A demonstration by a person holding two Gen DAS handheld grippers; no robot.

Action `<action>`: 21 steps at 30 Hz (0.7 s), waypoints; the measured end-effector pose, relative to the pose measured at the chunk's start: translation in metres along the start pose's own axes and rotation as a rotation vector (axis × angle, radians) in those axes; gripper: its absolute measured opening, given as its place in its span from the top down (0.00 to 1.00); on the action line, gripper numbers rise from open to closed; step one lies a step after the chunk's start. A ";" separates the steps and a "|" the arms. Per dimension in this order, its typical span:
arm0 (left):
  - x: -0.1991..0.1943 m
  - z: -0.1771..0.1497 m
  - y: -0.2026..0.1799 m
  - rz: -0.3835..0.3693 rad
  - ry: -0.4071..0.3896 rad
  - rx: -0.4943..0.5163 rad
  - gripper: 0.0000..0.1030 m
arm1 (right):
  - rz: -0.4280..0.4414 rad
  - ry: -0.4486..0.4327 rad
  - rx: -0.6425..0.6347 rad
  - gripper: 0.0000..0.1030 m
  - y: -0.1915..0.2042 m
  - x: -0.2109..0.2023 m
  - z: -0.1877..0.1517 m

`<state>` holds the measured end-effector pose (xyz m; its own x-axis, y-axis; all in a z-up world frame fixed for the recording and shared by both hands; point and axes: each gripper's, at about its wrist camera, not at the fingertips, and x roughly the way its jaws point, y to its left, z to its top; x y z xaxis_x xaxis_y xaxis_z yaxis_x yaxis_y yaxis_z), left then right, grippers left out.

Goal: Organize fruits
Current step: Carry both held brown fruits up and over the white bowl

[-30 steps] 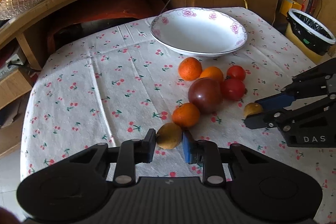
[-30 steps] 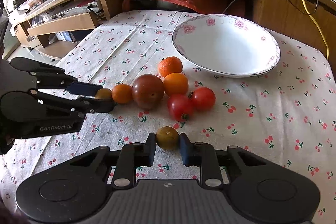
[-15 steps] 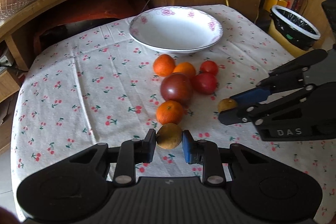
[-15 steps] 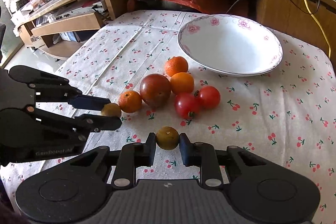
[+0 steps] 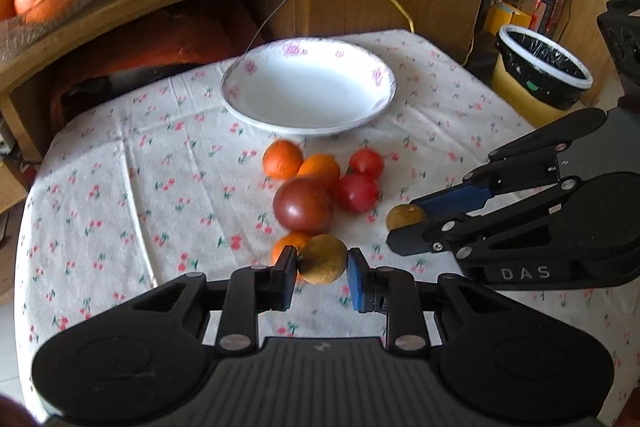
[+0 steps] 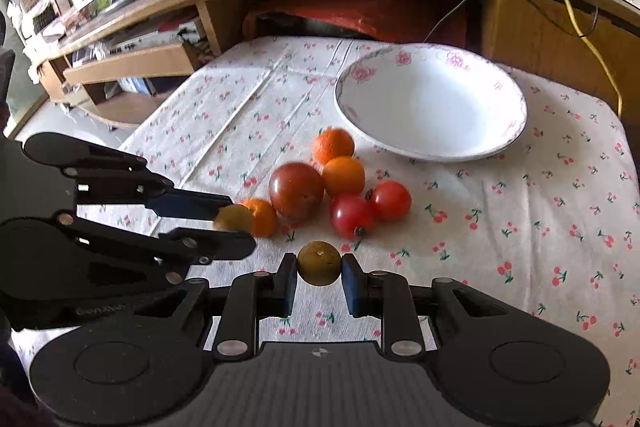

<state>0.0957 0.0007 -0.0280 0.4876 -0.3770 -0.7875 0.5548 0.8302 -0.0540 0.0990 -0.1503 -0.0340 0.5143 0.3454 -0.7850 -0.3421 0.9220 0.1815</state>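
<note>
Each gripper's jaws held one round brownish fruit above the tabletop (image 5: pixel 100 187): left gripper (image 5: pixel 322 269), right gripper (image 6: pixel 319 269); no long axis showed. Beside the bowl (image 6: pixel 430 103) lay three oranges (image 6: pixel 343 175), two tomatoes (image 6: pixel 352 215) and one dark plum (image 6: pixel 296 190).

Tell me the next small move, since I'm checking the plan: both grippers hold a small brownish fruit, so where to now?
Probably carry both forward over the white bowl and release. The left gripper and right gripper each clamp a brownish fruit, and the bowl sits empty beyond the other fruit.
</note>
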 end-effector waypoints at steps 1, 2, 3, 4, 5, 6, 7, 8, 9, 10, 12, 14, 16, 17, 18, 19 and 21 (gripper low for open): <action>0.000 0.003 -0.001 0.001 -0.007 0.002 0.66 | -0.002 -0.007 0.003 0.81 -0.001 -0.001 0.002; 0.000 0.007 -0.002 0.005 -0.012 0.005 0.66 | -0.010 -0.015 0.005 0.81 -0.002 -0.003 0.003; 0.000 0.011 -0.002 0.009 -0.018 0.006 0.66 | -0.017 -0.024 0.012 0.81 -0.004 -0.004 0.006; 0.001 0.014 -0.002 0.012 -0.022 0.003 0.66 | -0.020 -0.030 0.020 0.81 -0.006 -0.005 0.008; 0.001 0.018 -0.002 0.015 -0.026 -0.001 0.66 | -0.025 -0.037 0.028 0.81 -0.007 -0.006 0.010; 0.002 0.021 -0.002 0.018 -0.032 -0.005 0.66 | -0.033 -0.046 0.031 0.81 -0.009 -0.007 0.014; 0.002 0.025 -0.001 0.021 -0.038 -0.009 0.66 | -0.040 -0.055 0.035 0.80 -0.011 -0.008 0.017; 0.003 0.029 -0.001 0.026 -0.046 -0.015 0.66 | -0.047 -0.063 0.040 0.80 -0.013 -0.008 0.021; 0.004 0.034 0.001 0.031 -0.053 -0.023 0.66 | -0.053 -0.071 0.045 0.80 -0.015 -0.009 0.024; 0.005 0.039 0.002 0.034 -0.059 -0.030 0.66 | -0.059 -0.081 0.050 0.80 -0.018 -0.010 0.028; 0.008 0.046 0.004 0.039 -0.070 -0.040 0.66 | -0.066 -0.094 0.059 0.80 -0.023 -0.009 0.035; 0.014 0.050 0.006 0.041 -0.070 -0.047 0.66 | -0.071 -0.106 0.068 0.80 -0.028 -0.007 0.041; 0.020 0.054 0.005 0.057 -0.067 -0.041 0.66 | -0.081 -0.114 0.068 0.80 -0.031 -0.004 0.043; 0.023 0.057 0.005 0.065 -0.070 -0.037 0.66 | -0.086 -0.119 0.068 0.80 -0.033 -0.002 0.045; 0.026 0.061 0.005 0.070 -0.074 -0.033 0.66 | -0.089 -0.124 0.069 0.80 -0.036 -0.001 0.047; 0.029 0.064 0.005 0.069 -0.076 -0.034 0.66 | -0.093 -0.129 0.073 0.80 -0.039 0.000 0.048; 0.036 0.071 0.007 0.069 -0.086 -0.039 0.66 | -0.097 -0.136 0.081 0.80 -0.046 0.002 0.053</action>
<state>0.1652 -0.0363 -0.0130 0.5805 -0.3510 -0.7347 0.4919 0.8702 -0.0271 0.1573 -0.1831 -0.0128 0.6455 0.2694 -0.7146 -0.2241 0.9613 0.1600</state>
